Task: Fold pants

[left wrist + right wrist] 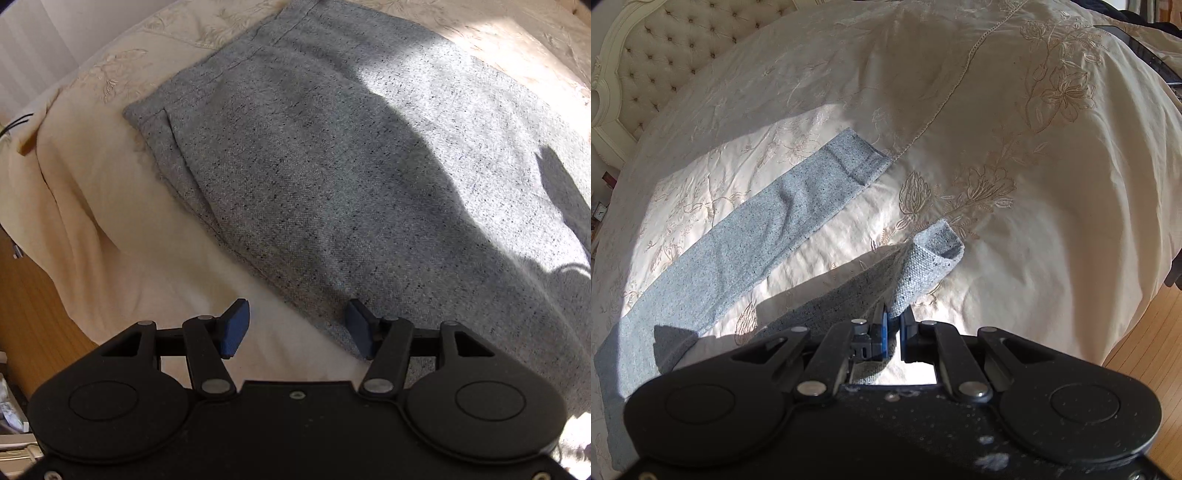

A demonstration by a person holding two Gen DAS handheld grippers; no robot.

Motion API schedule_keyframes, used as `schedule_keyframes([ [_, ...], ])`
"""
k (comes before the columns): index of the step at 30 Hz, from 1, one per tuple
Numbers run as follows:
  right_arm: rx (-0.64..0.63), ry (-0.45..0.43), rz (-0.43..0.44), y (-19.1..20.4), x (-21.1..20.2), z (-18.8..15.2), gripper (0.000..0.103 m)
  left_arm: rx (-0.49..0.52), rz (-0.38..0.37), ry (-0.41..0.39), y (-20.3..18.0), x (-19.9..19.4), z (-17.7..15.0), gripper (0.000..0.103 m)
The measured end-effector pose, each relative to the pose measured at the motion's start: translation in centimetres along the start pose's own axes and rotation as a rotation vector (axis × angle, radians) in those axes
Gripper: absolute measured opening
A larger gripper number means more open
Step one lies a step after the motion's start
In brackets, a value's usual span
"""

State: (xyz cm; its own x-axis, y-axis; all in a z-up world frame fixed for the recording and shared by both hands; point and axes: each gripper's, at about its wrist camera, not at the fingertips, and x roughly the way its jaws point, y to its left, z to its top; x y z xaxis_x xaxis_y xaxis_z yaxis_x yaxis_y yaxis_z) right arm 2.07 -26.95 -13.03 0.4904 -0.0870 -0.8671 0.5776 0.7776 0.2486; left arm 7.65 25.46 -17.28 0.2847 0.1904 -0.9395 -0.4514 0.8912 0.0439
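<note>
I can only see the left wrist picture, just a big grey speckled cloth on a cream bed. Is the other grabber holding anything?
Observer: Yes. The right gripper is shut on the hem of one grey speckled pant leg, lifted off the cream embroidered bedspread.
Operator: Where's the other leg?
Observer: The second pant leg lies flat, stretched toward a tufted cream headboard.
Operator: Is my grabber touching?
Observer: The left gripper is open, holding nothing.
</note>
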Motion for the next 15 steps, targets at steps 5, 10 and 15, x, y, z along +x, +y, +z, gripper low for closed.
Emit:
schedule_keyframes([
  [5,0.012,-0.010,-0.022,1.1,0.0,-0.2,0.008,0.013,-0.053,0.003,0.3,1.1,0.7,0.063],
  [10,0.014,-0.009,-0.036,1.7,0.0,-0.7,0.008,0.004,-0.085,0.039,0.5,2.2,1.6,0.062],
  [15,0.022,-0.014,-0.047,1.9,-0.4,-1.1,0.008,-0.049,-0.076,0.024,0.9,0.4,3.2,0.018],
])
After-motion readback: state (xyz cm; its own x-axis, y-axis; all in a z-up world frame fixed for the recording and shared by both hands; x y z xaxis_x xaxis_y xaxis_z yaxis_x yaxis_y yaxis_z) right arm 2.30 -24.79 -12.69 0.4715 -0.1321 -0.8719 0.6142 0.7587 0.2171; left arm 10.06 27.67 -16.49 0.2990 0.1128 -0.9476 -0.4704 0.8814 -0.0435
